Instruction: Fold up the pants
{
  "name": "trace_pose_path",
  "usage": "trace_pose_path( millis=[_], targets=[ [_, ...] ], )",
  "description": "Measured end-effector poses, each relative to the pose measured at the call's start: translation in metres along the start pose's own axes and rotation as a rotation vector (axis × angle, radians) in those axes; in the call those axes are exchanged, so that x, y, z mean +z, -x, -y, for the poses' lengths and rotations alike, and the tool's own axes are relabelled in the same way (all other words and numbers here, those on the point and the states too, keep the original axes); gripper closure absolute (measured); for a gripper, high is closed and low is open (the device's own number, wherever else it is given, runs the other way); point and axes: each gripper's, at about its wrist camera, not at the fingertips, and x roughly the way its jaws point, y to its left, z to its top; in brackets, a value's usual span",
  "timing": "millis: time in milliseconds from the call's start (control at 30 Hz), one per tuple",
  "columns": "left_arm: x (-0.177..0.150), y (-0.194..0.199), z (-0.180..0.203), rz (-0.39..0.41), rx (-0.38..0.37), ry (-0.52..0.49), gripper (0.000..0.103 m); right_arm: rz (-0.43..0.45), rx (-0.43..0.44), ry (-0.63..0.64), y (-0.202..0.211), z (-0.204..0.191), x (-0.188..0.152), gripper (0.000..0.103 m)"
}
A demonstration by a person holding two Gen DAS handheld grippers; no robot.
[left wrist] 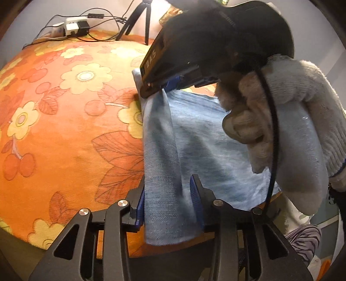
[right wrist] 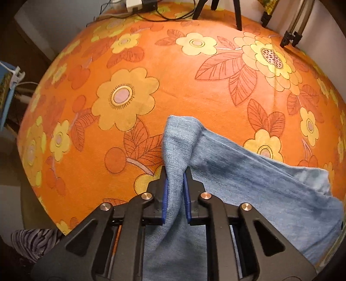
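Observation:
Light blue denim pants (left wrist: 194, 140) lie on an orange flowered cover (left wrist: 64, 108). My left gripper (left wrist: 168, 179) is low in the left wrist view with its jaws apart. A strip of the denim passes loosely between its blue pads (left wrist: 195, 198). In the same view my right gripper (left wrist: 160, 88) comes down from the top, carried by a hand in a white knit glove (left wrist: 292, 108), and pinches the cloth's far edge. In the right wrist view my right gripper (right wrist: 175, 168) is shut on a raised fold of the pants (right wrist: 248, 177), which trail off to the right over the cover (right wrist: 151, 64).
A power strip with chargers and cables (left wrist: 73, 27) lies at the cover's far edge, beside a black tripod (left wrist: 138, 19) whose legs (right wrist: 237, 15) also show in the right wrist view. Below the near edge there is grey striped fabric (right wrist: 32, 242).

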Motion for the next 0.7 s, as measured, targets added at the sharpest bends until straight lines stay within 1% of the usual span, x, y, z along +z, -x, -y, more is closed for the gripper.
trace_pose_path(
  millis=[67,100,167,200,300,333,433,533,567,600,667,700],
  targets=[
    [0.000,0.002,-0.001,0.013,-0.013,0.020,0.075,0.018,0.021,-0.012,0.008,0.007,-0.004,0.091],
    [-0.001,0.004,-0.001,0.028,-0.023,0.027,0.085,0.029,0.038,-0.019,0.009,0.015,-0.002,0.092],
    [-0.001,0.012,0.006,0.055,-0.029,0.010,0.087,0.057,0.074,-0.039,0.021,0.027,-0.004,0.092],
    [0.000,0.018,0.013,0.079,-0.038,-0.011,0.088,0.068,0.086,-0.047,0.025,0.030,-0.007,0.092],
    [0.001,0.027,0.039,0.115,-0.064,-0.072,0.089,0.119,0.154,-0.086,0.043,0.047,-0.015,0.093],
    [0.002,0.030,0.051,0.132,-0.086,-0.089,0.089,0.141,0.183,-0.105,0.053,0.057,-0.020,0.093],
    [0.004,0.031,0.074,0.146,-0.145,-0.115,0.090,0.198,0.215,-0.148,0.072,0.076,-0.027,0.093],
    [0.006,0.029,0.105,0.157,-0.198,-0.156,0.091,0.280,0.237,-0.212,0.103,0.117,-0.048,0.093],
    [0.002,0.025,0.114,0.157,-0.209,-0.168,0.091,0.299,0.245,-0.234,0.110,0.130,-0.055,0.093],
    [0.001,0.020,0.131,0.156,-0.226,-0.194,0.091,0.320,0.257,-0.265,0.118,0.146,-0.064,0.093],
    [0.001,0.013,0.157,0.143,-0.253,-0.236,0.091,0.359,0.283,-0.328,0.129,0.177,-0.082,0.094],
    [0.004,0.010,0.163,0.137,-0.261,-0.251,0.091,0.381,0.293,-0.358,0.134,0.194,-0.092,0.094]
  ],
)
